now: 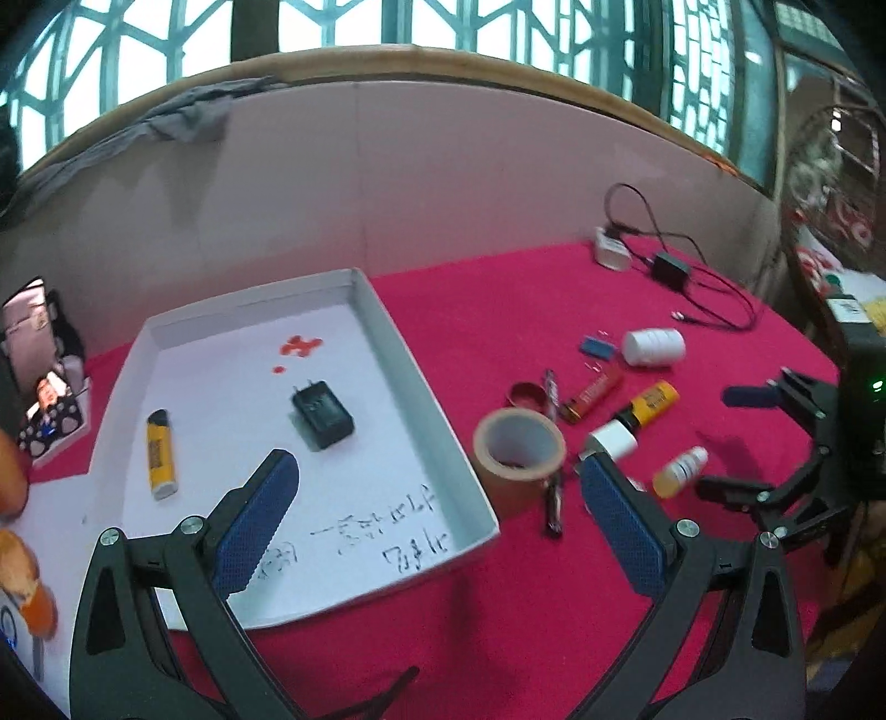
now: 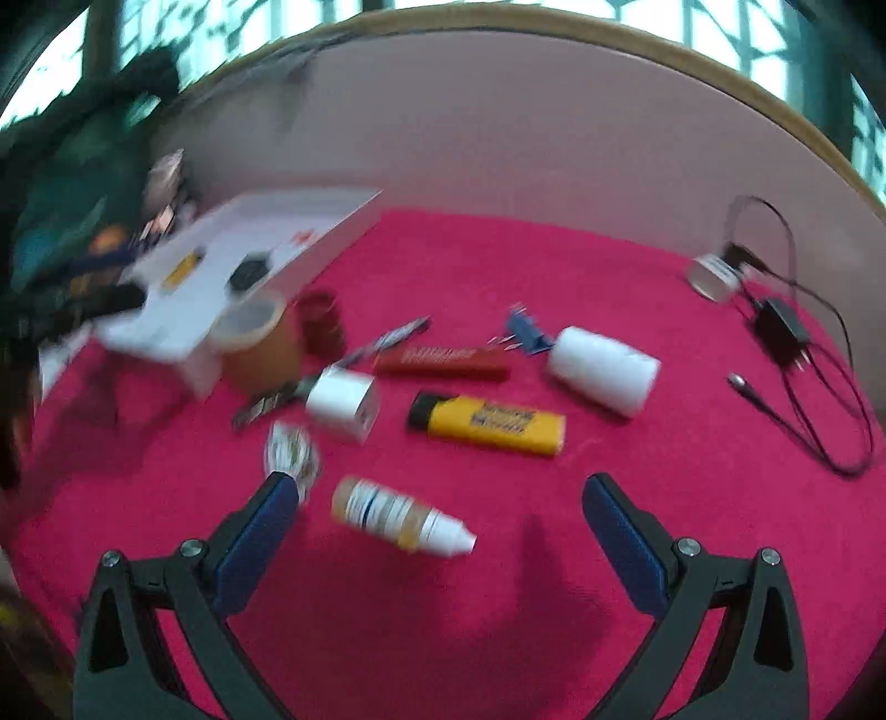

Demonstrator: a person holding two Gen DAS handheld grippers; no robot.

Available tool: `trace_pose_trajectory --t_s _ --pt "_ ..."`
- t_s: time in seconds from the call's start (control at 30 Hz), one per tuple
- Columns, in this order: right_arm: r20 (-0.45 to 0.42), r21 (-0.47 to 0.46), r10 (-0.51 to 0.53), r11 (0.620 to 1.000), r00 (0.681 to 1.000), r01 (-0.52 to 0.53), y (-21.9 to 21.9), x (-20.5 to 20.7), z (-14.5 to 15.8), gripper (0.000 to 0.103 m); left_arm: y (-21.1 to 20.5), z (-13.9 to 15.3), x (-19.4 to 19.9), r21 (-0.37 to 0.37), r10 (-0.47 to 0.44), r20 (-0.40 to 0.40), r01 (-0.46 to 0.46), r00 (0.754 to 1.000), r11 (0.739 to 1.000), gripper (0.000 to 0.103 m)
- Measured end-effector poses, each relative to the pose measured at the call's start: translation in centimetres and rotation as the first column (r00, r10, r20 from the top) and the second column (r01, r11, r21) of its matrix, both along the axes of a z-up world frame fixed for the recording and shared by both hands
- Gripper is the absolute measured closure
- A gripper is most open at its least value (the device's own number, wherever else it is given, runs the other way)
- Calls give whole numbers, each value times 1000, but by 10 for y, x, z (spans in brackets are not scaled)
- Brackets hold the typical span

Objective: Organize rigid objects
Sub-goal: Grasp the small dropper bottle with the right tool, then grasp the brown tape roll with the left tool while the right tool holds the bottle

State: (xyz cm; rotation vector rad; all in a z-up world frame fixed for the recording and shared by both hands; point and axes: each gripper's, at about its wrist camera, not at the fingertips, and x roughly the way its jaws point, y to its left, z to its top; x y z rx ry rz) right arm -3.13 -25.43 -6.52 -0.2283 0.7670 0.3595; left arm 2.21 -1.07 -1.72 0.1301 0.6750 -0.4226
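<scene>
Right wrist view, motion-blurred: dropper bottle (image 2: 401,516) label illegible; right gripper (image 2: 437,501) spread wide above it. Left gripper (image 1: 437,487) likewise released, over white tray (image 1: 398,338) edge.

Daylight enters through the lattice windows (image 1: 415,27), which are overexposed. Fisheye curvature bends the edges of both views. The right wrist view is motion-blurred, seemingly worst at left; soft shadows fall on the red counter (image 2: 498,637).
</scene>
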Motion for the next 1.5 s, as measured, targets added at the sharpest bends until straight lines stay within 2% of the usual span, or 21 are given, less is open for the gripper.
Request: trace_pose_trajectory --t_s 0.03,0.1,0.2,0.27,0.5,0.57,0.7,0.87,0.9,0.97,1.0,1.03,1.1,1.13,1.2,1.33,1.37,1.5 --pt "4 -19 22 1000 1000 -22 3 1 -2 1 0 0 2 7 -24 -5 24 1000 1000 0" --pt "-12 -39 75 996 997 -76 8 7 -6 9 -1 -1 5 28 -79 -18 80 997 996 0" --pt "-51 -56 132 989 990 -134 15 19 -12 24 -9 -1 9 64 -158 -38 160 987 985 0" --pt "-88 -55 167 984 982 -172 19 24 -18 40 -18 -2 13 91 -227 -54 232 972 969 0" --pt "-109 -7 186 982 977 -188 10 15 -19 51 -47 -19 26 201 -346 -106 361 932 911 0" --pt "-109 -6 182 983 977 -184 6 10 -19 57 -51 -22 32 213 -355 -118 373 927 903 0" --pt "-109 -1 167 986 980 -168 3 2 -20 57 -60 -28 46 235 -352 -145 378 925 896 0" --pt "-98 15 146 989 984 -145 3 1 -20 57 -81 -36 47 305 -385 -157 416 909 857 0" --pt "-97 24 140 990 985 -138 2 1 -20 57 -84 -38 47 323 -386 -162 418 908 849 2" --pt "-95 30 129 991 987 -127 0 -1 -20 57 -89 -44 46 383 -377 -165 411 912 827 19" --pt "-95 39 122 992 988 -118 -1 -2 -20 57 -90 -44 46 403 -375 -152 404 914 821 34" --pt "-95 46 117 993 989 -113 -2 -3 -19 58 -90 -45 47 370 -383 -200 432 902 823 48" --pt "-95 63 104 993 990 -98 -4 -4 -18 58 -87 -44 49 361 -365 -200 414 909 836 48" --pt "-95 69 101 993 990 -95 -4 -4 -18 63 -87 -44 48 360 -362 -196 410 911 838 48" --pt "-98 85 91 993 991 -83 -5 -4 -18 63 -86 -43 48 349 -350 -189 396 918 849 48" --pt "-95 111 72 992 993 -61 -8 -6 -16 65 -81 -34 44 283 -342 -177 381 923 880 49" --pt "-95 116 71 991 993 -60 -8 -6 -15 83 -80 -32 42 275 -340 -170 376 925 885 49" --pt "-112 133 56 990 992 -41 -11 -6 -16 84 -80 -22 34 229 -336 -143 361 931 904 49"
